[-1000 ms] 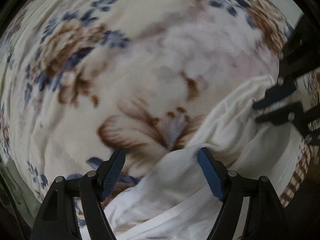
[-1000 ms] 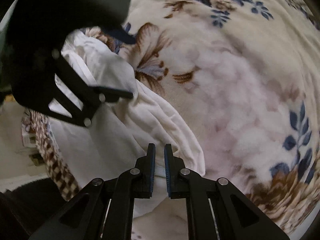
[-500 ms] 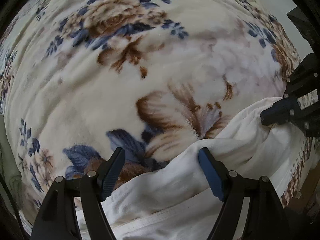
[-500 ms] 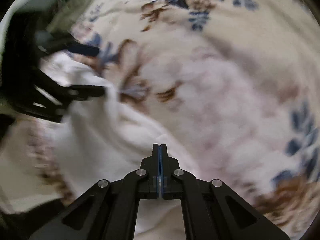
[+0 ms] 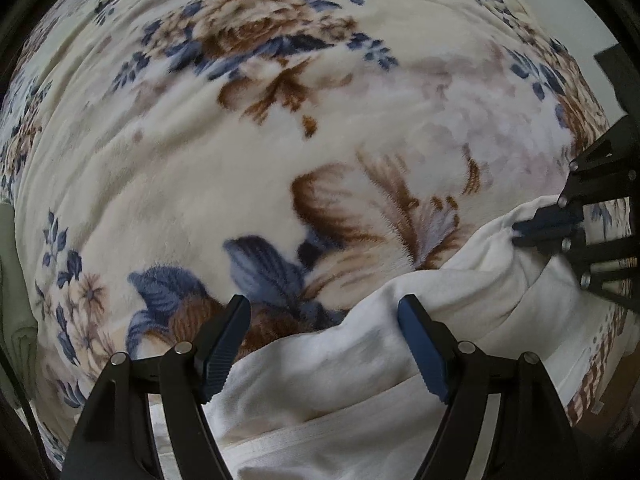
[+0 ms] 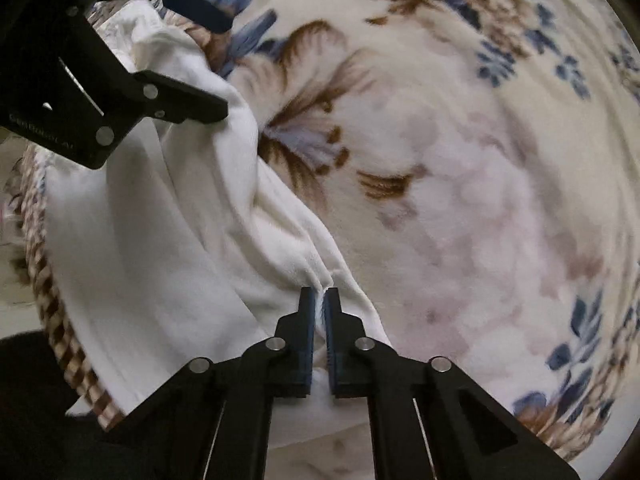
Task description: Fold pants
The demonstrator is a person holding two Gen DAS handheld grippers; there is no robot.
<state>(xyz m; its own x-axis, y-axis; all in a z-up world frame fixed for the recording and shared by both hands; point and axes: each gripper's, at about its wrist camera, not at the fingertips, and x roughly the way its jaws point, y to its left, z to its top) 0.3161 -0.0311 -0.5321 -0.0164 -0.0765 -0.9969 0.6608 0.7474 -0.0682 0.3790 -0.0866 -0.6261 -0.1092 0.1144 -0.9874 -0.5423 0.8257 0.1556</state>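
Observation:
The white pants [image 5: 360,364] lie bunched on a floral blanket, at the lower right of the left wrist view and the lower left of the right wrist view [image 6: 168,248]. My left gripper [image 5: 324,344] is open, its fingers astride the pants' upper edge with nothing pinched. It also shows at the upper left of the right wrist view [image 6: 224,64]. My right gripper [image 6: 319,312] is shut on a fold of the white pants. It shows at the right edge of the left wrist view [image 5: 516,236], pinching the cloth there.
The cream blanket with brown and blue flowers [image 5: 280,140] covers the bed and fills most of both views [image 6: 460,200]. A brown checked border [image 6: 48,312] runs along the bed's near edge beside the pants. Dark floor lies beyond it.
My right gripper has closed on a fold of the pants and drawn it along the blanket. My left gripper stays open and has shifted along the pants' edge.

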